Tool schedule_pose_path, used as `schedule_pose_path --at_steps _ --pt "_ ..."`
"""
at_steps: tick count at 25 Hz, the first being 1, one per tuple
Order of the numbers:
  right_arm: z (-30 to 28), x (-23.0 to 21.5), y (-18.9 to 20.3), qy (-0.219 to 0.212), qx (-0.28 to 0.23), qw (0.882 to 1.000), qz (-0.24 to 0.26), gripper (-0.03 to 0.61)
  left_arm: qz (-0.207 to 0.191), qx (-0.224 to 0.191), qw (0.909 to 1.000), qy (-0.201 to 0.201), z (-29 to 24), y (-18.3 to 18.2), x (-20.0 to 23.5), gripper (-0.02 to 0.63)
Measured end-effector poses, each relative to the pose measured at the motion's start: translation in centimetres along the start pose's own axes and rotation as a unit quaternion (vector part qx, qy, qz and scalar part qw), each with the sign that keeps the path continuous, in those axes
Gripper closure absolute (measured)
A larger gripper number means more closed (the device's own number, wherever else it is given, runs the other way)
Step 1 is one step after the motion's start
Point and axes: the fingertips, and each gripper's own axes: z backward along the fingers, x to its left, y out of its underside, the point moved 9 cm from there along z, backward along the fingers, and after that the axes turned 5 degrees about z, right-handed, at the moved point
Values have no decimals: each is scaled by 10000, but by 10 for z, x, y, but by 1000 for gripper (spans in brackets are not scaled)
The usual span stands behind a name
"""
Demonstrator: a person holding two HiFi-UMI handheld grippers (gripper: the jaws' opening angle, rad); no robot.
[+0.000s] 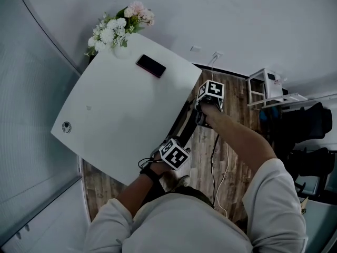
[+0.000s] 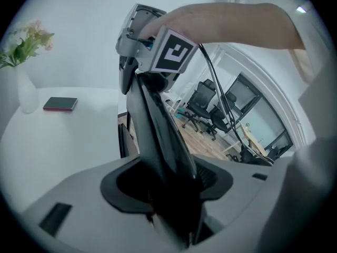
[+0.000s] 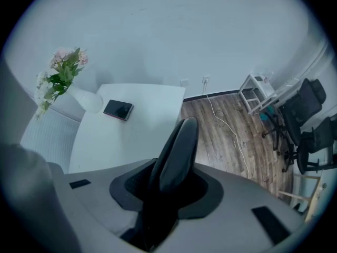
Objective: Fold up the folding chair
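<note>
I have the folding chair (image 1: 185, 121) caught between both tools; from the head view it reads as a thin dark slab seen edge-on, standing on the wooden floor (image 1: 234, 101) just beside the right edge of the white table (image 1: 105, 125).

My left gripper (image 1: 178, 143) sits at the slab's nearer end, close to my body; in the left gripper view its jaws are clamped on the chair's dark panel (image 2: 158, 130), which fills the gap between them and runs up and away.

My right gripper (image 1: 201, 112) is on the farther end, pointing steeply down; the left gripper view shows it (image 2: 131, 80) perched on the top of that same panel, marker cube facing the lens.

In the right gripper view a dark rounded bar (image 3: 176, 152) rises between the jaws and they grasp it; it's dim in there, so I take it for the chair's upper edge without being certain which part it is.

On the table a dark phone (image 1: 151, 66) lies near the far side, and a vase of flowers (image 1: 118, 33) stands at the far corner, both well apart from the chair.

A white cable (image 1: 227, 157) trails over the floor to my right; dark office chairs (image 1: 310, 125) stand farther off against the right side, near a small white rack (image 1: 266, 86).
</note>
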Motion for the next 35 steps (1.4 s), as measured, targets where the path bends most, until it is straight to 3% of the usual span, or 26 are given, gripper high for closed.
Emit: schedule_pose_path --at_steps 6,13,22,28,35 --pt "-7 21 -3 24 48 9999 159 436 96 -21 9999 46 5 7 12 377" --pt "-14 39 -7 -268 -59 9994 192 385 85 -56 9999 34 14 14 33 368" --pt "13 39 0 -1033 -369 9921 605 319 -349 -296 9958 -793 35 11 26 356" --pt "67 9 16 -1583 -1203 9768 794 318 -451 -895 9845 -1440 70 -4 10 350" --pt "160 -77 74 -1602 -2576 9449 1232 323 -777 -1611 9650 -1920 87 -41 -38 350"
